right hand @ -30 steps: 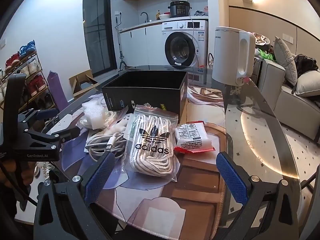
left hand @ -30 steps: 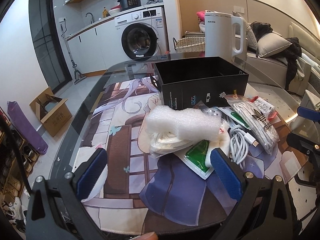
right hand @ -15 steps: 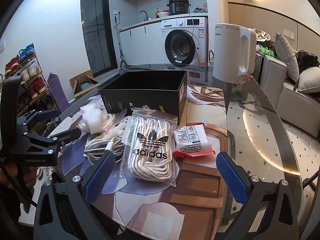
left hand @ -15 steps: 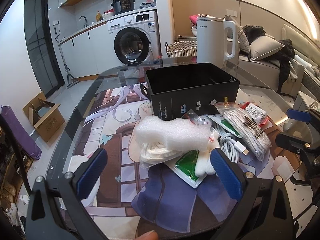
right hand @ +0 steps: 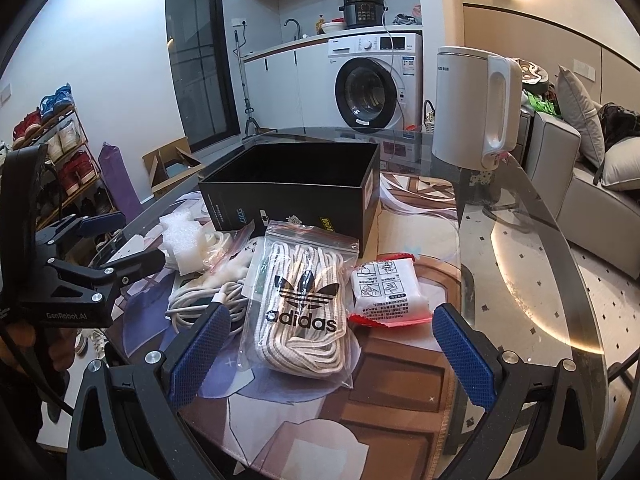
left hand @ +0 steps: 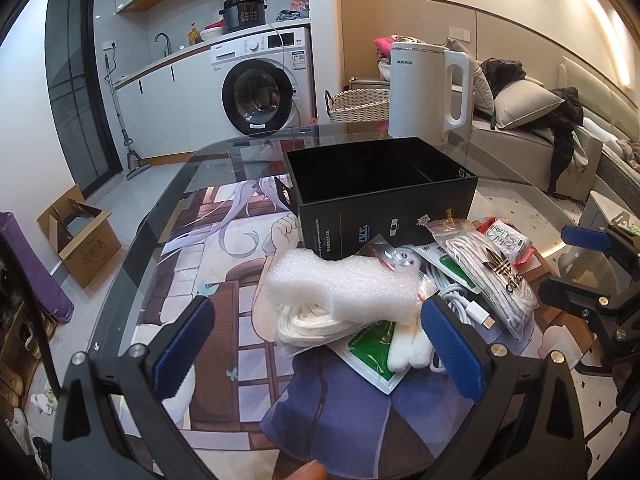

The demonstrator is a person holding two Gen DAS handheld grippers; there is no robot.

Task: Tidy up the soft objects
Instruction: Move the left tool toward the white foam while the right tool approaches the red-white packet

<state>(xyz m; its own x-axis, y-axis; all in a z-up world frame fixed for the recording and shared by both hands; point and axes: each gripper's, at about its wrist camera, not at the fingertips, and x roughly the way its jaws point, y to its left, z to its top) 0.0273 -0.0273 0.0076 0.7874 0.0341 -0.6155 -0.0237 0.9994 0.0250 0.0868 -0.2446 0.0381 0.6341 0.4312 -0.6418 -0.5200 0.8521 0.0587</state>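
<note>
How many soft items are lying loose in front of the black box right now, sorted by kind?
White foam pieces: 1
Zip bags of laces: 2, the adidas bag and a plain one under the foam
Green-and-white flat packets: 1
Red-edged white sachets: 1
Loose white cables: 1
Total: 6, none in the black box as far as visible.

The clear bag of white laces (right hand: 303, 304) says "adidas" in big black letters under a leaf logo. The left gripper (right hand: 120, 240) has "GenRobot.AI" written on its black body. Words on the black box (right hand: 294, 208) and the white kettle (left hand: 428, 92) are too small to read.
</note>
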